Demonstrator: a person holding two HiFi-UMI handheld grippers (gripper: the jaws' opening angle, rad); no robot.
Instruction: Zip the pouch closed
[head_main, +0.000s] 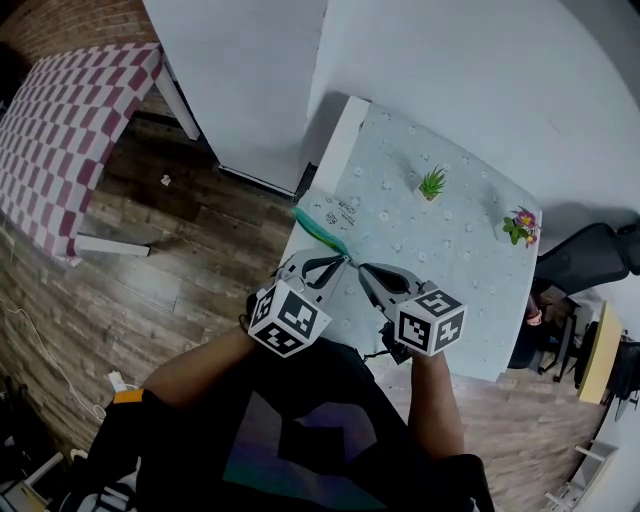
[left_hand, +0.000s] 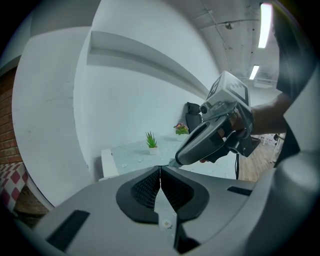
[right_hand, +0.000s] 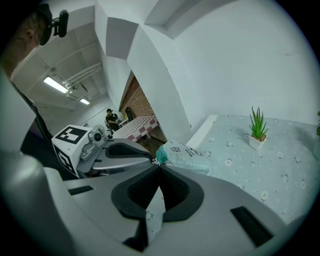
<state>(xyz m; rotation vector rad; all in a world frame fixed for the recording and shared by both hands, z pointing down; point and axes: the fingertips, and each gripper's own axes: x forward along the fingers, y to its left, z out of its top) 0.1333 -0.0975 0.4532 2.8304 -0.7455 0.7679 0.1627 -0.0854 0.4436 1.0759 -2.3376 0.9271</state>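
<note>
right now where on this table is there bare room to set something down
Bare: the middle of the tablecloth, bordered by the small green plant, the flowering plant and the right gripper. Crowded: the near left corner, where the left gripper and right gripper meet at the pouch.

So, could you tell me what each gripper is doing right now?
Left gripper: jaws shut beside the pouch end; grip unclear.
Right gripper: jaws shut on the pouch end.

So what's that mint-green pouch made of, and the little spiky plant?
The mint-green printed pouch looks like soft matte fabric: it is wrinkled, with no shine. The small spiky green plant looks plastic, with stiff, even leaves, though I can't be sure.
</note>
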